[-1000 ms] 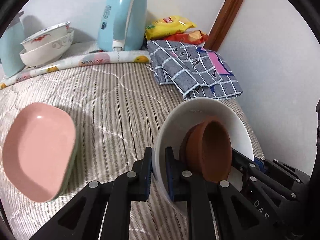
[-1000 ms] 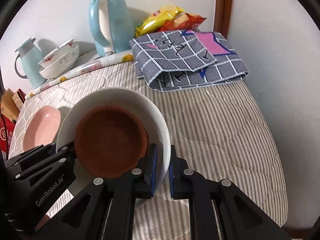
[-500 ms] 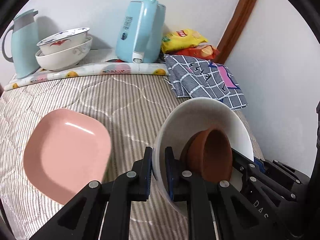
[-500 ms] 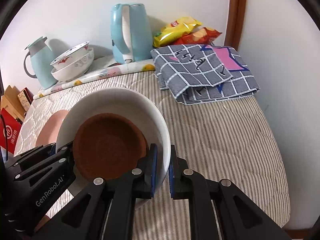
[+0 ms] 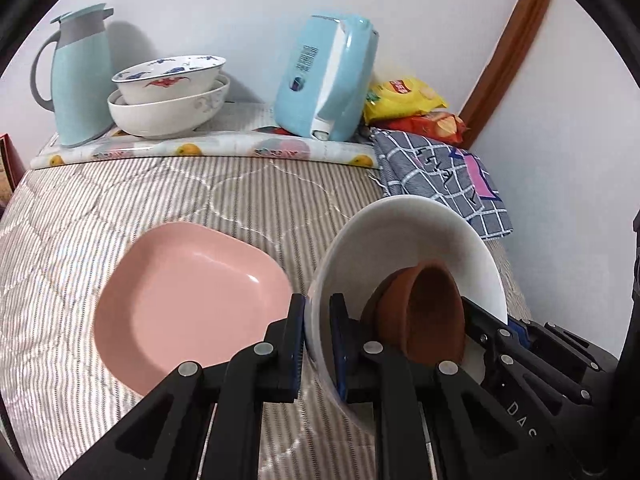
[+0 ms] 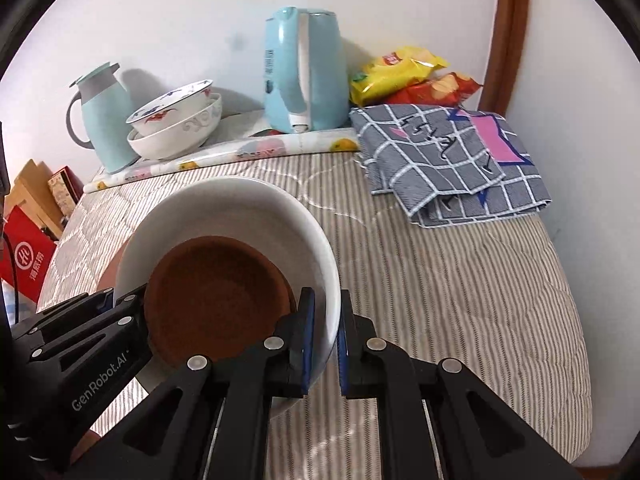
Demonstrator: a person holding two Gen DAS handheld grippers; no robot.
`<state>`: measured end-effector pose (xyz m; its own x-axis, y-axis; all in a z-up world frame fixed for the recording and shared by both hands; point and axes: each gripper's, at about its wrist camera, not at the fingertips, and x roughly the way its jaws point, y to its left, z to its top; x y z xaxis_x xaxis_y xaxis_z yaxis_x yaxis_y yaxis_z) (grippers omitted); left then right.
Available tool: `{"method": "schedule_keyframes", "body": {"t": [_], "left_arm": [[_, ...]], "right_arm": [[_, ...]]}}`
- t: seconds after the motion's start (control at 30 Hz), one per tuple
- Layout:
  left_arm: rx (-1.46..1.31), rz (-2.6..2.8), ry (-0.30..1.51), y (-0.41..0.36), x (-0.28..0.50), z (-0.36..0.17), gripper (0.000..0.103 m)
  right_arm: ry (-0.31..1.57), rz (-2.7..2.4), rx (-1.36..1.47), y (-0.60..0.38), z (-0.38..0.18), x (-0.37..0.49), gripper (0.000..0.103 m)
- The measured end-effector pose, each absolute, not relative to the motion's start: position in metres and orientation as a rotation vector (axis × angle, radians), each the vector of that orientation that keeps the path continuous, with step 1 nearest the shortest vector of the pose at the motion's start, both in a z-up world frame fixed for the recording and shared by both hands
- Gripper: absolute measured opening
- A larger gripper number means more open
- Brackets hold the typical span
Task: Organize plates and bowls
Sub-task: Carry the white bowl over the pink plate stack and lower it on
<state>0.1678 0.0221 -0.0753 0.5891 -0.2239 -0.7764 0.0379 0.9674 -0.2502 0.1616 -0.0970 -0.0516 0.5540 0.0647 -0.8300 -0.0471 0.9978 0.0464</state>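
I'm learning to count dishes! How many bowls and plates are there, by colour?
White: 3 - large plain white bowl, white bowl with grey scrolls, white bowl with red-and-blue pattern nested in it.
Brown: 1 - small brown clay bowl.
Pink: 1 - squarish pink plate.
Total: 5

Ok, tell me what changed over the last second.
Both views swung left: the pink plate slid toward the middle and the thermos came into sight. Each hand-held gripper, left and right, stayed clamped on the white bowl, brown bowl still inside.
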Motion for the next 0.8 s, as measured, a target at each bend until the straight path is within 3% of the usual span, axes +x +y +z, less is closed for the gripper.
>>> {"method": "schedule_keyframes", "body": {"t": [0.8], "left_arm": [[-0.259, -0.078, 0.919, 0.084, 0.17, -0.076, 0.012]], "right_arm": [[0.974, 0.147, -0.004, -0.038, -0.052, 0.176, 0.009]]}}
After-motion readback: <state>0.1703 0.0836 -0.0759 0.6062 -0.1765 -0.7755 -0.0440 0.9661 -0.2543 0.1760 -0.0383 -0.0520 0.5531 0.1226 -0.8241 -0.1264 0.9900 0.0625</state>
